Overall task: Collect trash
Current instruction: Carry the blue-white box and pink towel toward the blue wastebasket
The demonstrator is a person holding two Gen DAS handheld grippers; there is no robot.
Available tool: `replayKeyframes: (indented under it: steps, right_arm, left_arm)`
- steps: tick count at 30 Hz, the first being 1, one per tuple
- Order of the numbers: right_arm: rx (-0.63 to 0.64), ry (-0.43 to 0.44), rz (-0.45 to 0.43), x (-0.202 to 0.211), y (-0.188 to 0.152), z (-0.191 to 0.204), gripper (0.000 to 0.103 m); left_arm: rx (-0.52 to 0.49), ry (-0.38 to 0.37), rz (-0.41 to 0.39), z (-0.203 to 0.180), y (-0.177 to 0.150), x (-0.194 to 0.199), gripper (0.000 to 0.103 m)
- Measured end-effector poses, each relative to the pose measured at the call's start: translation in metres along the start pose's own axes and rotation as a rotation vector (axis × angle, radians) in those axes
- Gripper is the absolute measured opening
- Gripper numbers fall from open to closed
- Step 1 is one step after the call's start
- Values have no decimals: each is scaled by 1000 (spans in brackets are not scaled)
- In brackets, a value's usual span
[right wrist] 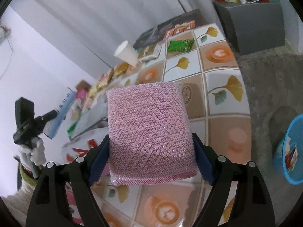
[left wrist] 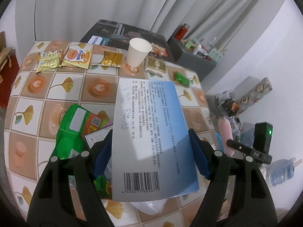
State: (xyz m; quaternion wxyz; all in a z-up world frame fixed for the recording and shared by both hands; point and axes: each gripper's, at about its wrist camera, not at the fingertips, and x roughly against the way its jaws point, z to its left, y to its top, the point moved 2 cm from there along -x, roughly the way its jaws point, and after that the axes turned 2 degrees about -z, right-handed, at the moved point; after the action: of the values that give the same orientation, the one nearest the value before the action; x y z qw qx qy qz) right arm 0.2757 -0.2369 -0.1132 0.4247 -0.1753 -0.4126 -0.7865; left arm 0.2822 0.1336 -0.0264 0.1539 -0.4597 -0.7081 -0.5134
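My left gripper (left wrist: 149, 138) is shut on a flat blue-and-white box (left wrist: 149, 113) with a barcode, held above the tiled-pattern table (left wrist: 43, 113). My right gripper (right wrist: 150, 141) is shut on a pink mesh sponge (right wrist: 149, 117) over the table's near right part. On the table stand a white paper cup (left wrist: 138, 52) and several snack wrappers: yellow packets (left wrist: 77, 55), a small green wrapper (left wrist: 181, 78) and a large green bag (left wrist: 73, 130). A blue bin (right wrist: 291, 149) holding some trash stands on the floor to the right.
A white plastic bag (left wrist: 151, 206) lies under the held box. A dark picture box (left wrist: 128, 36) sits behind the table and a grey cabinet (right wrist: 251, 24) with clutter stands beyond it. A red paper bag (left wrist: 7, 71) is at the left. Bare concrete floor (right wrist: 265, 94) lies right of the table.
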Motion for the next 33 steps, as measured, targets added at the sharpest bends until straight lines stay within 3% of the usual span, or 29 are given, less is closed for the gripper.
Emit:
replayKeyframes:
  steps: [6, 14, 33]
  right_arm:
    - [-54, 18, -83, 37, -29, 8, 80]
    - [-127, -11, -203, 94, -66, -2, 80]
    - [-268, -71, -385, 195, -116, -73, 80]
  left_arm:
    - [-13, -67, -70, -28, -15, 30, 72]
    - [-75, -159, -91, -75, -41, 47, 72]
    - [-224, -299, -29, -220, -79, -2, 72]
